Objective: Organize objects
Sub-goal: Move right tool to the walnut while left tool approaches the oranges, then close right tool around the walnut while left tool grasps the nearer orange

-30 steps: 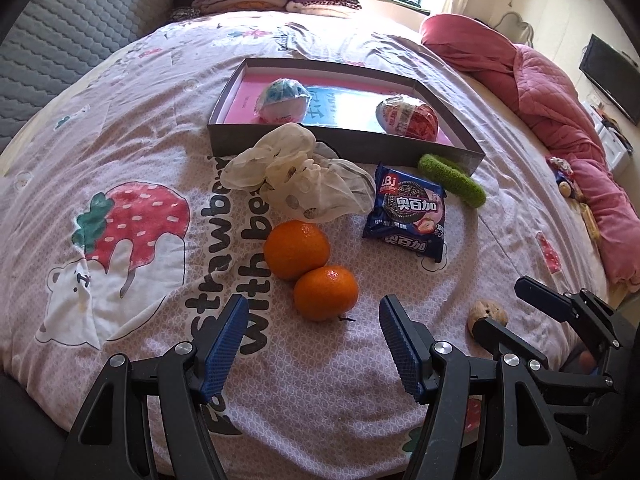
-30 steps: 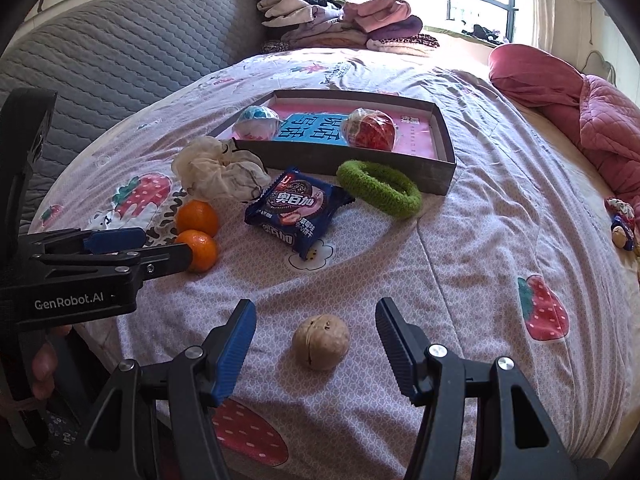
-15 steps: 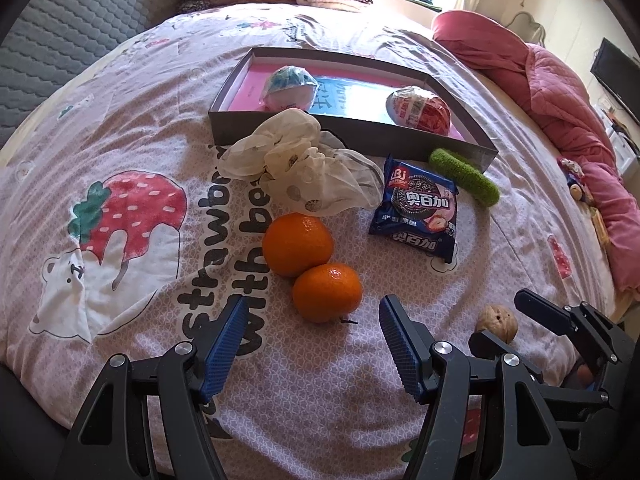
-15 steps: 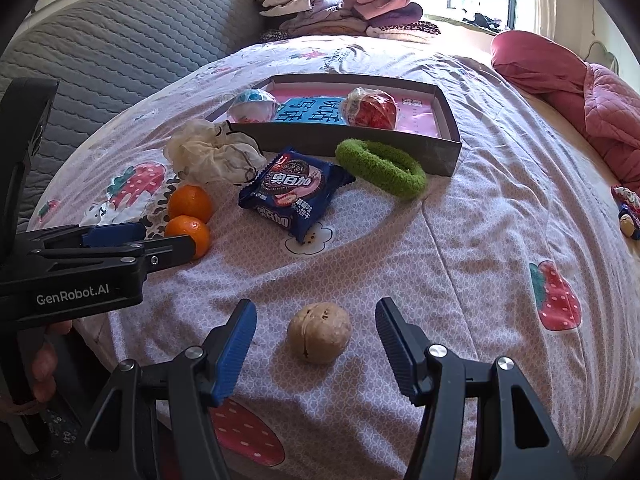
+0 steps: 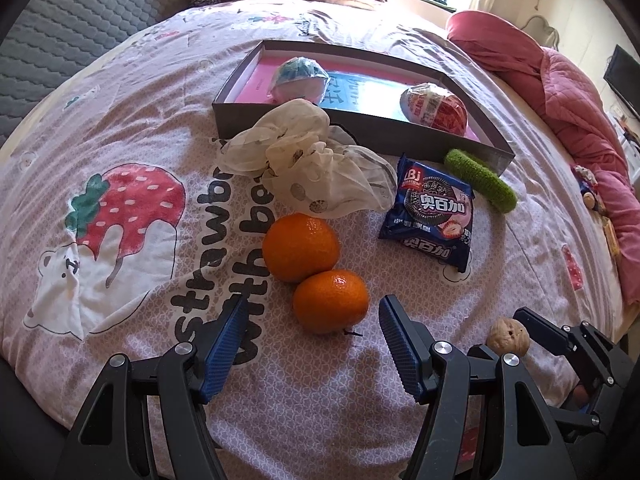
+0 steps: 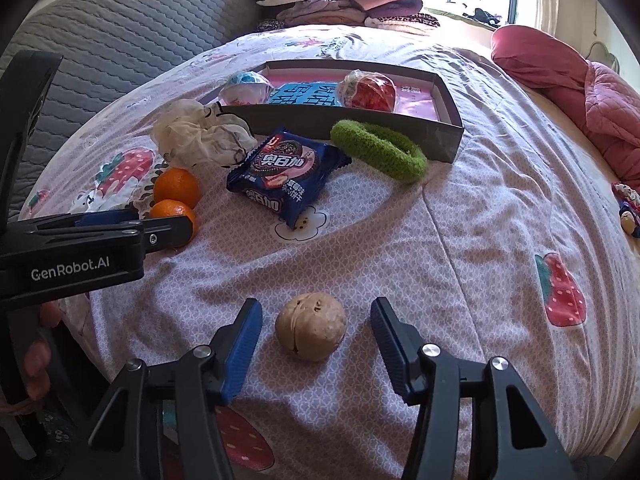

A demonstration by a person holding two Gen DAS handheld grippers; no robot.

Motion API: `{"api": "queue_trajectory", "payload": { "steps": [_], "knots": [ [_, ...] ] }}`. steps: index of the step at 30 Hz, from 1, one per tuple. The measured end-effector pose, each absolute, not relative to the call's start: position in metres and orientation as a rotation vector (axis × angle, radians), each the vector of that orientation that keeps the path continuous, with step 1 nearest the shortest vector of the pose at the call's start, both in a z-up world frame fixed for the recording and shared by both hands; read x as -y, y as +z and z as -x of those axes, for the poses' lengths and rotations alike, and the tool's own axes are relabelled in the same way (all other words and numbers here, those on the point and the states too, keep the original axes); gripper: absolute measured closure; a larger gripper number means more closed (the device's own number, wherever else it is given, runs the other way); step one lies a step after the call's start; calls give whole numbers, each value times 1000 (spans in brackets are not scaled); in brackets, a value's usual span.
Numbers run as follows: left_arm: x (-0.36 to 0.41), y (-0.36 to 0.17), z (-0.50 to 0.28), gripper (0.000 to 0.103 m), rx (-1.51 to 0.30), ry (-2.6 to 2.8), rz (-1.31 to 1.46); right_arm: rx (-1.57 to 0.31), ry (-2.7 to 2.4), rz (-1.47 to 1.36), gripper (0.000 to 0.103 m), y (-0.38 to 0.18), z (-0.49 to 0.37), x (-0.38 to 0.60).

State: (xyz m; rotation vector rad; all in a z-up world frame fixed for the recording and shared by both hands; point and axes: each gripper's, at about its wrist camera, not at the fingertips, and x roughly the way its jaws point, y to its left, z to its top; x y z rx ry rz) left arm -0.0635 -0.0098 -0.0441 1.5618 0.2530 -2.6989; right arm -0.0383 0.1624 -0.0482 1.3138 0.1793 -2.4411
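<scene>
Right wrist view: I am holding the right gripper (image 6: 316,336) around the walnut (image 6: 311,326) on the bed (image 6: 460,240), fingers closing in, not yet touching. Left gripper (image 5: 310,344) is hanging released, nearer orange (image 5: 331,301) lying just ahead between its fingers.

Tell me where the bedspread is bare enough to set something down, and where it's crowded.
Bare bedspread lies right of the green hair band and biscuit packet, as far as the strawberry print. Another free patch lies between packet and walnut. Crowded: the strip before the box, where white cloth, two oranges, packet and band bunch together.
</scene>
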Motion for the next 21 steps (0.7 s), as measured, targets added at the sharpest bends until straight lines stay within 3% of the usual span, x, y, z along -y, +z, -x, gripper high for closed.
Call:
{"api": "queue_trajectory", "payload": {
  "steps": [5,11,16,21],
  "knots": [
    [10,-47,65,37,-264,-2698,-1564,-199,-2440,-1308,53,-50,38,-160],
    [11,-49,66,47,-270,-2702,-1582,-208,-2430,-1297,61,-50,37,-158],
    [9,-47,64,64,-276,-2732,-1594,-207,-2428,-1293,69,-51,36,-159],
    [11,-46,61,64,-298,-2747,-1607,-192,-2422,-1293,69,-50,37,-160]
  ]
}}
